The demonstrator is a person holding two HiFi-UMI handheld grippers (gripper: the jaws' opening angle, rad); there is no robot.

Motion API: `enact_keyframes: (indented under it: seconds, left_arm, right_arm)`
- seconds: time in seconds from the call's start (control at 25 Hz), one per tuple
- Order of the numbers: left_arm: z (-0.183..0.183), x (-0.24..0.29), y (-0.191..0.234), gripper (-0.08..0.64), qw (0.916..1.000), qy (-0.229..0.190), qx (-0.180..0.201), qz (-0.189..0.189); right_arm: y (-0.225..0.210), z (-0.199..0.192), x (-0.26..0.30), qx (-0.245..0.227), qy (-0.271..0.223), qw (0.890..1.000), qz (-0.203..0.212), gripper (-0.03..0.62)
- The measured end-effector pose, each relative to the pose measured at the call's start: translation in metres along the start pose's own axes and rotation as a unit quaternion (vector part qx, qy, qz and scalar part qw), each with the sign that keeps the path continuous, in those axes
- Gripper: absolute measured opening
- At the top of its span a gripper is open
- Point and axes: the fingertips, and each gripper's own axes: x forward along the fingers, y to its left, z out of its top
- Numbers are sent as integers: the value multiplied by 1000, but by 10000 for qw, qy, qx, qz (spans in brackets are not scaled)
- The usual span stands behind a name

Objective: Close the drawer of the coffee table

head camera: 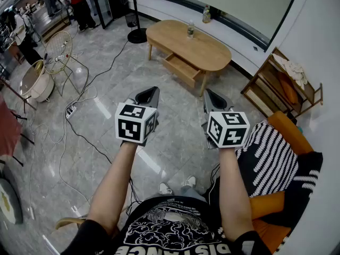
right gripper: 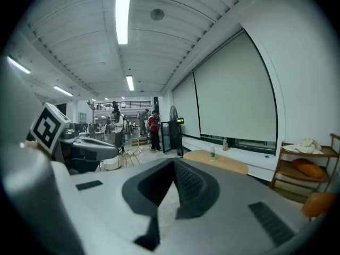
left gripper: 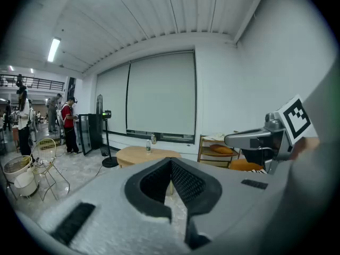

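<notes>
Close to the body, left gripper (head camera: pixel 151 91) and right gripper (head camera: pixel 209 93) hover, jaws clenched, empty. Task looks unstarted: well apart, one coffee table (head camera: pixel 212 52), its one drawer (head camera: pixel 180 68) pulled out. Approach and push remain. Two bottles: one bottle (head camera: pixel 190 30) on the table, second bottle (head camera: pixel 206 14) behind.

the person's black t-shirt with a white graphic print (head camera: pixel 175 228) carries large white block letters at the head view's bottom edge, apparently "distance", partly cut off. nothing else is legible.
</notes>
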Motion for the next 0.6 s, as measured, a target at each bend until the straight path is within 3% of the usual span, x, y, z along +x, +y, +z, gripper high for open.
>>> enact_keyframes:
  seconds: [0.6]
  left_arm:
    - [-8,-2,24,3,9999,26,-76,-101]
  right_arm:
    - [20,-3,19,134,-27,9998,-118,5]
